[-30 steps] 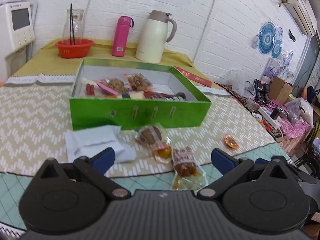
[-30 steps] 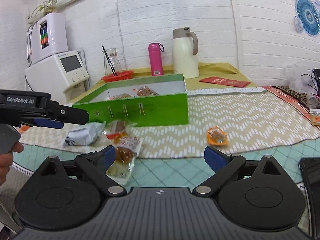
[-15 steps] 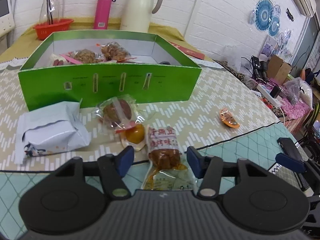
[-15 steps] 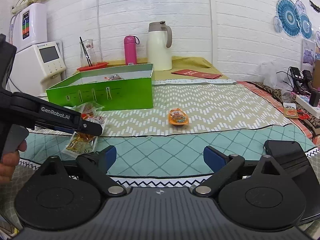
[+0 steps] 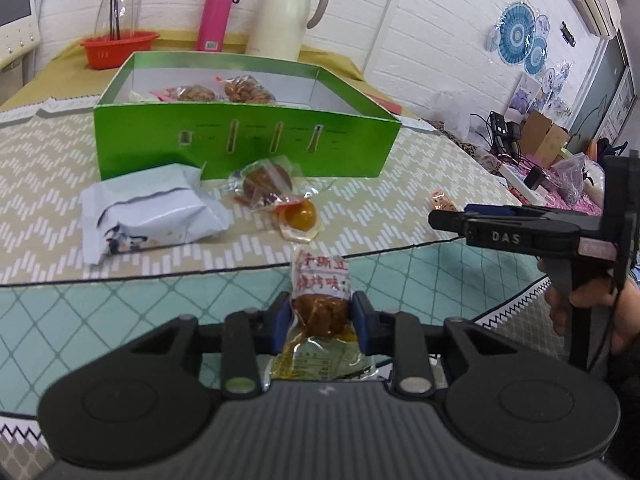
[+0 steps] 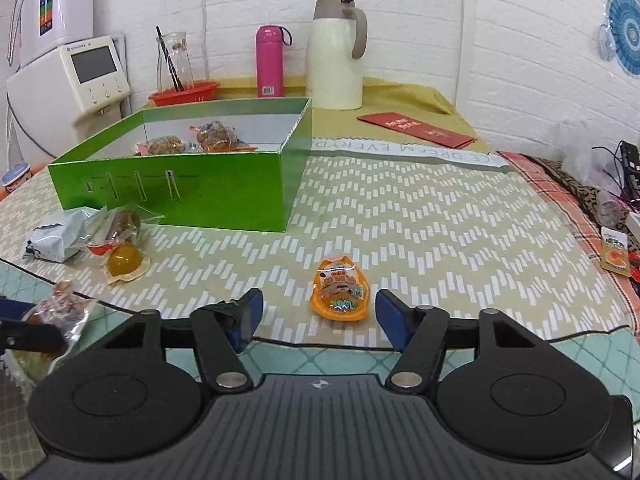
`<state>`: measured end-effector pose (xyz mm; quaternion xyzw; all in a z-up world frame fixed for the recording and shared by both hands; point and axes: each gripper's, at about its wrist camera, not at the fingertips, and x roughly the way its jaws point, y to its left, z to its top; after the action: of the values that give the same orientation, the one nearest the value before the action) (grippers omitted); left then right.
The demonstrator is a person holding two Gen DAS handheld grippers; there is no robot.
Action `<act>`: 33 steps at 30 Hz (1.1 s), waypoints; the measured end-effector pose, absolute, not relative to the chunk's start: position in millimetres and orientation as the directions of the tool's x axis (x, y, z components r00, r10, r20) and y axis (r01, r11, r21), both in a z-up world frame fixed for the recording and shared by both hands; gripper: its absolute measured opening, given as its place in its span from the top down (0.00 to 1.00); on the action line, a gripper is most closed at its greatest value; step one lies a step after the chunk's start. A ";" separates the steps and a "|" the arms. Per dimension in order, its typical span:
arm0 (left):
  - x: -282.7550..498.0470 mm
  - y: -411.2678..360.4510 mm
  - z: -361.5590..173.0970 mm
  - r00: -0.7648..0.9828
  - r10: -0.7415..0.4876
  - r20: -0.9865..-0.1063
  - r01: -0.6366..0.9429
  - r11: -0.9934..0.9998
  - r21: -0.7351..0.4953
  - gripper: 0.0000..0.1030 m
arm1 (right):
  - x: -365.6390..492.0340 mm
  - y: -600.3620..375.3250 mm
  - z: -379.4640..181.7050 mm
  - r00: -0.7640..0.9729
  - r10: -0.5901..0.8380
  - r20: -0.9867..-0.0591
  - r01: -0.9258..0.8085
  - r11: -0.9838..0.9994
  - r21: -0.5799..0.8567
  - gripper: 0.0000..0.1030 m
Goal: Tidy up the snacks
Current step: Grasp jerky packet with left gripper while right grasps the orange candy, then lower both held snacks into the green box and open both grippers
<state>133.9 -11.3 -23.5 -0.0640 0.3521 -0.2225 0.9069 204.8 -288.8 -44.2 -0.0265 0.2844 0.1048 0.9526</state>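
My left gripper is shut on a clear meat snack packet with red lettering at the table's near edge; it also shows in the right wrist view. My right gripper is open around a small orange jelly cup, not touching it. The green snack box stands behind with several packets inside. In front of it lie a white wrapped packet, a clear-wrapped brown cake and an amber jelly.
A cream thermos jug, a pink bottle, a red basket with a glass carafe and a red envelope stand behind the box. A cluttered side surface with cables and bags lies to the right.
My left gripper came down and shut on the meat snack packet. My right gripper moved forward to the orange jelly cup and narrowed its opening around it.
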 end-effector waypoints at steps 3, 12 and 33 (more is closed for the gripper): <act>131.1 -5.9 -23.3 0.650 -0.470 -0.597 0.356 0.883 -0.307 0.72 | 214.3 -292.4 -49.7 0.809 0.164 -0.565 -0.193 0.981 0.008 0.11; 125.3 -16.5 -21.9 0.654 -0.480 -0.585 0.388 0.876 -0.286 0.48 | 217.2 -293.7 -49.3 0.821 0.167 -0.547 -0.197 0.980 0.005 0.39; 130.7 -7.3 25.1 0.679 -0.538 -0.499 0.413 0.843 -0.346 0.73 | 156.3 -262.6 -0.2 0.835 0.383 -0.395 -0.398 0.916 0.048 0.41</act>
<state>130.7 -7.3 25.1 -0.1030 0.3037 -0.2610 0.9105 156.3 -262.6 -0.2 -0.0181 0.2025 0.2040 0.9576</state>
